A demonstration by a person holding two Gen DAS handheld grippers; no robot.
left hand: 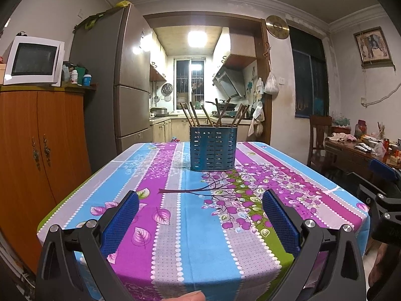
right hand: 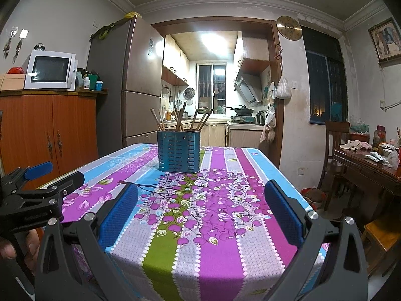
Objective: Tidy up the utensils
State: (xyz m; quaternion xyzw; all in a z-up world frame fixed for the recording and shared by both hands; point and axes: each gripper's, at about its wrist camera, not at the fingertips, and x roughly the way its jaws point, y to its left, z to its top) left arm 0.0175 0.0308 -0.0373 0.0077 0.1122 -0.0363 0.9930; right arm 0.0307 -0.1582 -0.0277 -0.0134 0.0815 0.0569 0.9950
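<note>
Reading labels first: no brand or writing can be made out on any item from either wrist view.

Item one, your left gripper [left hand: 200,215]: jaws spread wide, blue pads [left hand: 120,223] holding nothing, hovering over the near edge of the table's flowered cloth [left hand: 175,238].

Item two, your right gripper [right hand: 200,213]: likewise spread wide and empty, over the same near edge, just to the right of the left one.

Item three, blue slotted holder [left hand: 213,148]: stands upright on the cloth, straight ahead of your left gripper and well apart from it; ahead and slightly left of your right gripper.

Item four, chopsticks [left hand: 215,114]: brown, a loose bunch standing tilted inside the holder, tips fanned outward above its rim.

Item five, wooden cabinet [left hand: 42,155]: to the left of your left gripper, beside the table.
</note>
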